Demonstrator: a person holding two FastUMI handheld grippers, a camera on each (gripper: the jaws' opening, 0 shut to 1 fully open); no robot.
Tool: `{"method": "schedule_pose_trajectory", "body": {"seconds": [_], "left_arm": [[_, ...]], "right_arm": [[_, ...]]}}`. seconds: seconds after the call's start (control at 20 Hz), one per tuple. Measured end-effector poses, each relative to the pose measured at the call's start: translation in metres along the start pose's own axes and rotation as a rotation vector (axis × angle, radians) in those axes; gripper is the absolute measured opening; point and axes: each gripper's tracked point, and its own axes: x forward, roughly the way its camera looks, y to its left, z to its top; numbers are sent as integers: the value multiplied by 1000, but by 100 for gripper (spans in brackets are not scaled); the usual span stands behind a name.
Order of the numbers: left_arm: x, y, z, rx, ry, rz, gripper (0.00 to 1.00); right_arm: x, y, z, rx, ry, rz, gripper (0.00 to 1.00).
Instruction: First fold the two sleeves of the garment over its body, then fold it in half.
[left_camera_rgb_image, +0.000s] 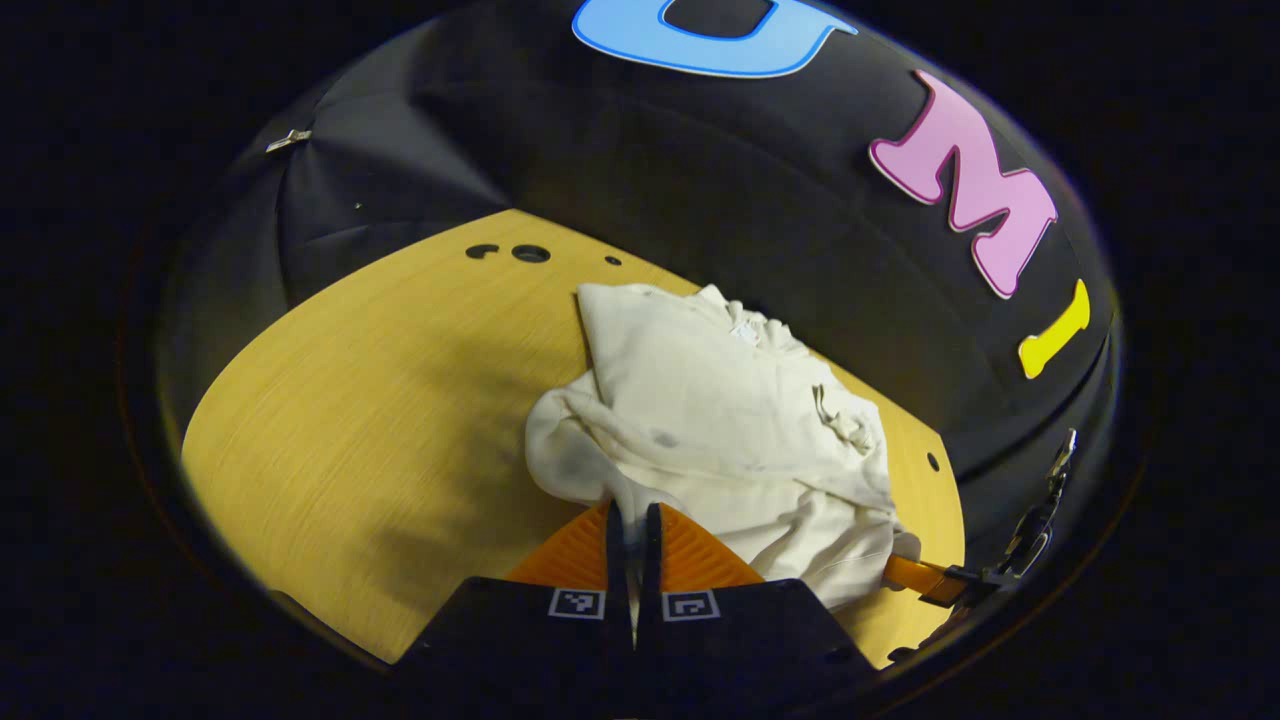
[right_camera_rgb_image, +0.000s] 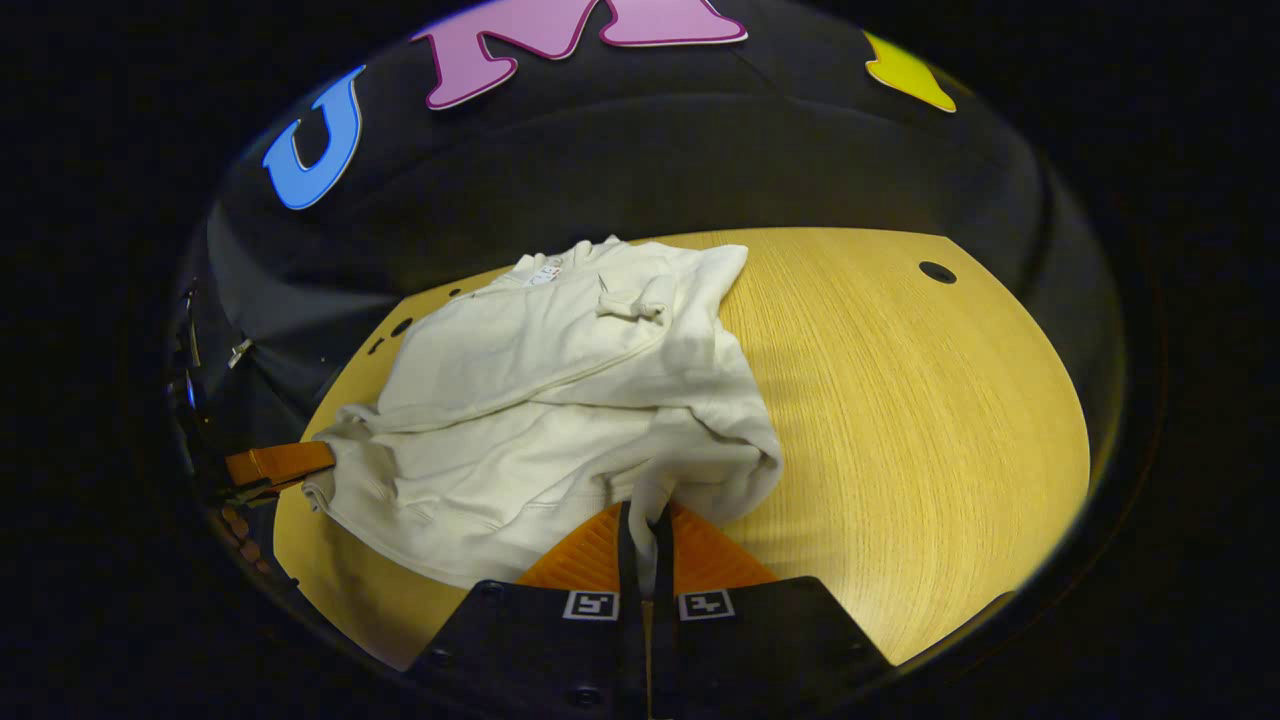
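The garment lies bunched on the wooden table, long axis running from the grippers toward the booth wall, collar end (label visible) at the far edge. The left gripper and right gripper each pinch a near fold of cloth.
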Motion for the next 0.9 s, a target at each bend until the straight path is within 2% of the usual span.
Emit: {"method": "schedule_pose_trajectory", "body": {"seconds": [0.15,0.5,0.8,0.9], "left_arm": [[3,-12,34,-4,-58,-29,7],[30,-41,108,-74,-177,-105,6],[78,-52,169,-16,-248,-134,6],[101,-54,184,-4,-260,-142,6]], "right_arm": [[4,8,33,23,-47,24,7],[31,11,118,23,-161,26,7],[71,11,200,4,-299,-4,7],[86,6,215,2,-326,-20,7]]}}
